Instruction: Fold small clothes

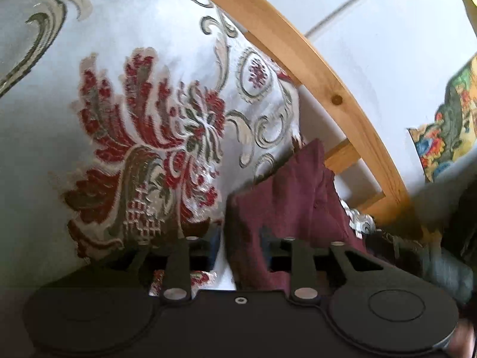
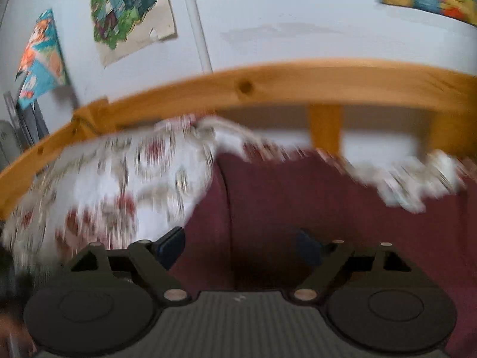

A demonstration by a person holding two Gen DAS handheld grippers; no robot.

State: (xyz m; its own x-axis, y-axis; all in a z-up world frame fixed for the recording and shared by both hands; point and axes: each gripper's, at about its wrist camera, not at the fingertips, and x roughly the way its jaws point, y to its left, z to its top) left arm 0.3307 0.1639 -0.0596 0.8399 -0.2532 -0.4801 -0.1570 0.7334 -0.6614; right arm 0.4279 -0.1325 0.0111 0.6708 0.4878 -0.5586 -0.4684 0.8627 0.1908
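Observation:
A maroon garment [image 1: 286, 197] lies on a white bedspread with red and grey floral patterns [image 1: 143, 137]. In the left wrist view my left gripper [image 1: 238, 247] has its fingers close together with a fold of the maroon cloth between and over them. In the right wrist view the same maroon garment [image 2: 328, 208] fills the lower right, with a vertical fold line. My right gripper [image 2: 238, 247] is open, its blue-padded fingers [image 2: 170, 244] spread wide just above the cloth. The right view is motion-blurred.
A wooden bed rail [image 1: 328, 80] [image 2: 268, 89] runs along the far edge of the bed, against a white wall. Colourful posters [image 2: 128, 9] hang on the wall beside a white pipe [image 2: 196, 29]. Dark objects [image 1: 417, 253] lie at the right.

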